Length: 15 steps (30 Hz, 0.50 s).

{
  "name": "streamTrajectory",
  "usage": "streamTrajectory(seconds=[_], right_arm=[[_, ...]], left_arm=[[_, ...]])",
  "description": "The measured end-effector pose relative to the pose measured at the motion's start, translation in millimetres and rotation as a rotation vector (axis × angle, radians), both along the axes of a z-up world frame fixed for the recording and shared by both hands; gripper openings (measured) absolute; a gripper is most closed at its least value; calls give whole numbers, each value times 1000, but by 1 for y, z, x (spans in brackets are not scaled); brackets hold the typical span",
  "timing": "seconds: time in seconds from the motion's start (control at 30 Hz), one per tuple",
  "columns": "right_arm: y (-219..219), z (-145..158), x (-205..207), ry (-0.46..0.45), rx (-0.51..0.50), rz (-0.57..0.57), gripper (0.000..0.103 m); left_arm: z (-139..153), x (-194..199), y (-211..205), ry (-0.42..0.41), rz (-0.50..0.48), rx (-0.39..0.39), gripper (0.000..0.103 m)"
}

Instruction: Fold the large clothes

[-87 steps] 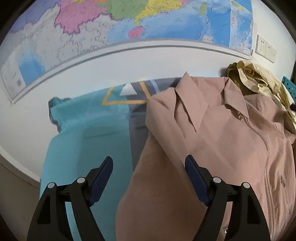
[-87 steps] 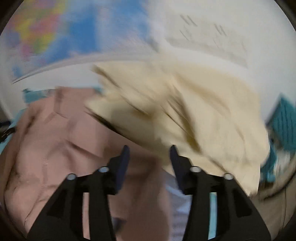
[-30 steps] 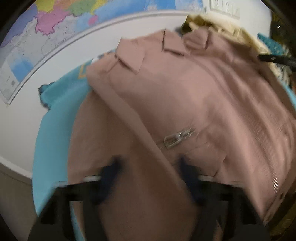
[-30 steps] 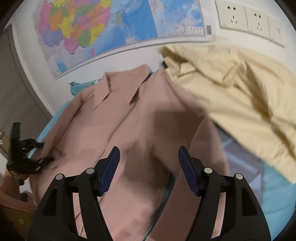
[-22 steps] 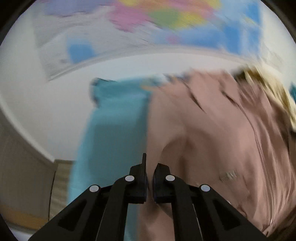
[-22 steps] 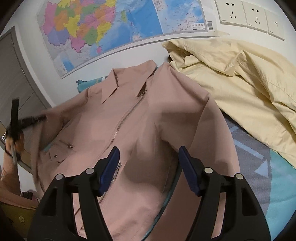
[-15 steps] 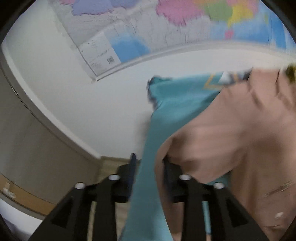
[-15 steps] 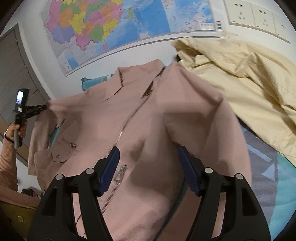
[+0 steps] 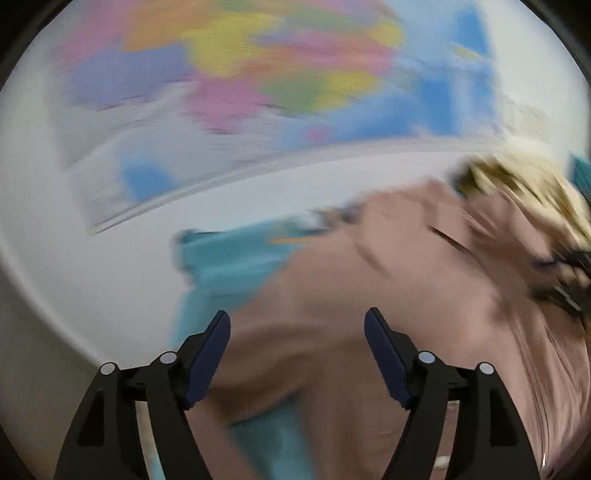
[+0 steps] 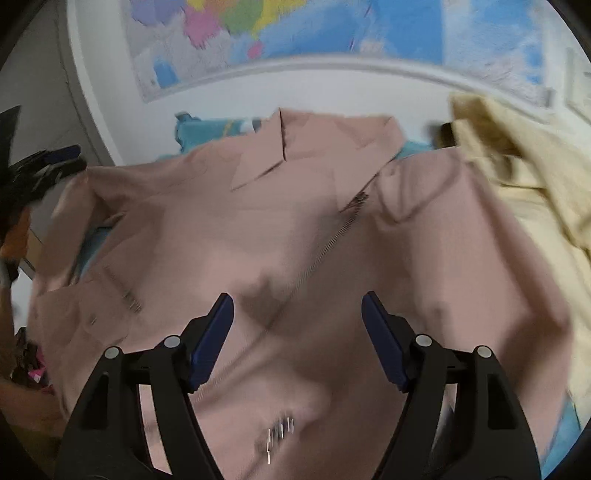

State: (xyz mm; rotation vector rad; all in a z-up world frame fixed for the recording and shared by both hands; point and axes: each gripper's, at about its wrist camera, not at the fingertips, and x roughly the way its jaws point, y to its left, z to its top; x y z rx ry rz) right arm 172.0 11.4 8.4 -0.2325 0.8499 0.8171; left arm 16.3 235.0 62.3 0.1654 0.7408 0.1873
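A pink zip jacket [image 10: 295,221] lies front up on the teal bed cover [image 10: 199,133], collar [image 10: 280,147] toward the wall, its zipper [image 10: 332,240] running down the middle. My right gripper [image 10: 297,299] hovers over the jacket's chest, its jaws opening with nothing between them. In the blurred left wrist view my left gripper [image 9: 295,317] is above the jacket's [image 9: 406,295] left shoulder area, its jaws opening wide and free of the cloth. The left gripper [image 10: 44,162] also shows at the left edge of the right wrist view.
A crumpled yellow garment [image 10: 517,166] lies against the jacket's right side by the wall. A wall map [image 10: 295,33] hangs above the bed. The person's orange sleeve [image 10: 14,229] is at the far left. The teal cover [image 9: 229,258] ends near the wall on the left.
My left gripper, nearly shut around the jacket's left edge before, has let go, opened wide and risen. My right gripper has slid left, from the jacket's right side to over its chest.
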Motion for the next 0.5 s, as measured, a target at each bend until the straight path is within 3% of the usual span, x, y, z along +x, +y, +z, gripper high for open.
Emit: streamTrajectory(seconds=[0.07,0.13,0.2,0.27,0.3,0.33,0.5], right_arm=[[15,-11,19,29,-27,-28,59],[26,-28,44,115,-43,-51,51],[28,-34,55,126,-32,-75,44],[31,-34,59,93,-57,-74,15],[30,-34,61,92,-59,-73,13],[29,-33,64,91,-58,-79,0],[15,-19,78,77,-10,-115,0]], left_arm=[[-21,24,-19,74,-48,12,73],[-48,48,-35,166,-90,-5,71],[-68,61,-39,216,-97,4,70],[-85,74,-43,256,-99,16,68],[-89,77,-42,266,-102,16,68],[-90,78,-40,274,-103,14,68],[-80,86,-22,238,-67,-25,68]])
